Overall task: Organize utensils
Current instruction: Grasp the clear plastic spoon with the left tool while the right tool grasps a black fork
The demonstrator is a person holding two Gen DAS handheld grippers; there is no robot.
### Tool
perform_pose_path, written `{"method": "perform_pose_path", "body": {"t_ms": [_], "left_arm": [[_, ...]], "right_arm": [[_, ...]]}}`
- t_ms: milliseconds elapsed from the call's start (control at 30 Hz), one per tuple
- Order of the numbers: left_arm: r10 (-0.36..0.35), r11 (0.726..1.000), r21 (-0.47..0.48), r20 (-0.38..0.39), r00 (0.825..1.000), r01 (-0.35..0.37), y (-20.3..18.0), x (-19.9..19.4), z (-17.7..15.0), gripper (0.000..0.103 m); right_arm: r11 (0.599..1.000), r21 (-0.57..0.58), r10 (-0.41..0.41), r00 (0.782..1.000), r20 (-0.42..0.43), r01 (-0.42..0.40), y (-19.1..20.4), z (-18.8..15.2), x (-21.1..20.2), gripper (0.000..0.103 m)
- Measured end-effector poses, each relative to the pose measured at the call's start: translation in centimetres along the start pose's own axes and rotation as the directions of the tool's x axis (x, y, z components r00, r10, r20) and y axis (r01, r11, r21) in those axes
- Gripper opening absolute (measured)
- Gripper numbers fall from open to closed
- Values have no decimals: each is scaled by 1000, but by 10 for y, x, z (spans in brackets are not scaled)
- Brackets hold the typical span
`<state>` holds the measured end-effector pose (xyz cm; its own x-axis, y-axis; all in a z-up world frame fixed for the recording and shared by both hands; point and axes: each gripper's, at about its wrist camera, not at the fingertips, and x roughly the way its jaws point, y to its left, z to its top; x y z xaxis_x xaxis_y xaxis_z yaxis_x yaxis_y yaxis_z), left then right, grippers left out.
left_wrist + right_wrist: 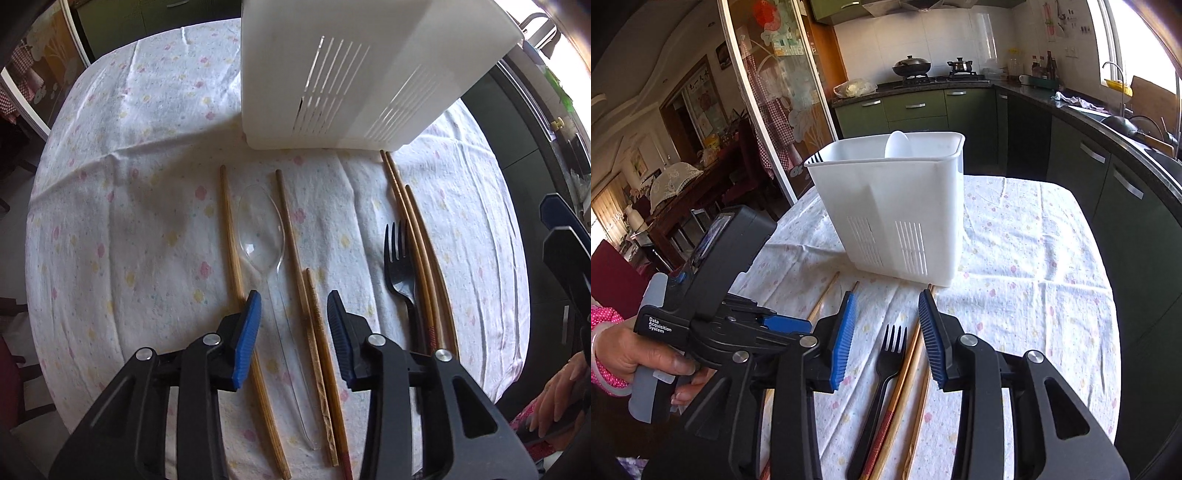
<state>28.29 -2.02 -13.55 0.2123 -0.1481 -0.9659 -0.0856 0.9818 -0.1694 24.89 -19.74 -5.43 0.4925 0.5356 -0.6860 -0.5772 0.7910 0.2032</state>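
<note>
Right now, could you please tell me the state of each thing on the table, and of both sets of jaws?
White plastic slotted utensil holder: upright, a white spoon and dark fork tines showing inside.
Clear plastic spoon: flat on the cloth, bowl toward the holder.
Black plastic fork: flat, tines toward the holder.
Brown wooden chopsticks: loose on the cloth.
Left gripper: jaws apart, empty.
Right gripper: jaws apart, empty.

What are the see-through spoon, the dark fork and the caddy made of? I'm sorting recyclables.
Spoon: likely clear plastic, glossy; the cloth shows through it.
Fork: looks like black plastic, smooth, slightly shiny, thin moulded tines.
Caddy: seemingly white plastic, matte, slightly translucent, with moulded drain slots.
</note>
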Motion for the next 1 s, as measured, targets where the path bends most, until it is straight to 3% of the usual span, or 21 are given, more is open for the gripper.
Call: {"method": "perform_pose_path", "body": {"t_ms": [67,133,233,400,767,867,900,1000], "left_arm": [[-2,1000,-5,-4,1000,2,0,3,1,34],[-8,1000,-6,0,1000,8,-1,4,5,20],[-25,1000,-8,10,1000,25,0,4,8,9],[-19,1000,-3,44,999,19,11,-8,7,9],[-43,998,55,92,995,38,13,-28,-6,8],[-49,997,66,105,993,42,12,-33,-9,9],[-51,997,70,109,993,43,10,-34,-9,8],[-56,995,84,125,991,45,12,-43,-15,9]], "right_arm": [[1000,-6,2,1000,-22,-2,1,0,2,36],[1000,-4,14,998,-66,-15,1,-2,7,36],[1000,-14,15,985,-169,-18,4,-9,25,36],[996,-86,-19,940,-341,-11,20,-32,62,36],[996,-80,-72,898,-433,41,29,-41,97,32],[995,-85,-91,891,-445,59,28,-39,100,21],[991,-104,-118,891,-439,80,29,-38,102,12],[990,-105,-126,893,-432,89,27,-38,103,10]]}}
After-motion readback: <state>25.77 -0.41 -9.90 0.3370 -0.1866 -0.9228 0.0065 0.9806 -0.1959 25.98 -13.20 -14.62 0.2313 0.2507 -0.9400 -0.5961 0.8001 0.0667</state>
